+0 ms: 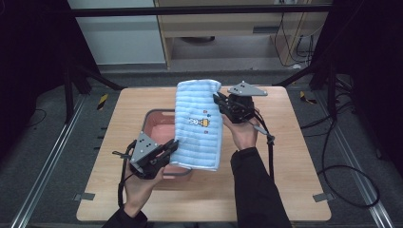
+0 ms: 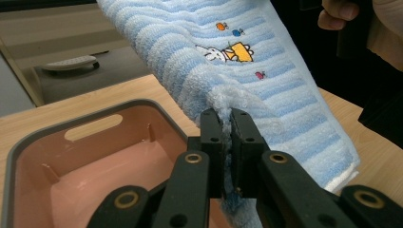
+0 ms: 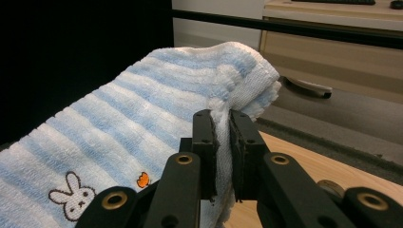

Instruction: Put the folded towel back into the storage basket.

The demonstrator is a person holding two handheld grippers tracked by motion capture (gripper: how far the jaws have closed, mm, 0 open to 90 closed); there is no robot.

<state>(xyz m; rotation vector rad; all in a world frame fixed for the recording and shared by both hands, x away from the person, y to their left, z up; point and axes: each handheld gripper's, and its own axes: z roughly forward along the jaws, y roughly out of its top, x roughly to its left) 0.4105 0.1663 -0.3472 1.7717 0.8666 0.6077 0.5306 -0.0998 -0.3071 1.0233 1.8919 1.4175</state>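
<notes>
A light blue striped towel (image 1: 198,124) with a small rabbit picture hangs stretched in the air between my two grippers, above the table. My left gripper (image 1: 172,148) is shut on its near left edge, just over the pink basin (image 1: 153,124). In the left gripper view the towel (image 2: 247,71) is pinched between the jaws of that gripper (image 2: 227,118). My right gripper (image 1: 219,102) is shut on the far right edge. In the right gripper view the towel (image 3: 157,114) bunches between the jaws of that gripper (image 3: 222,118).
The pink basin (image 2: 95,156) with a grey rim and handle slots sits on the wooden table (image 1: 294,156), partly under the towel, and looks empty. Black frame legs stand at the table's far corners. A wooden cabinet (image 1: 228,33) is beyond the table.
</notes>
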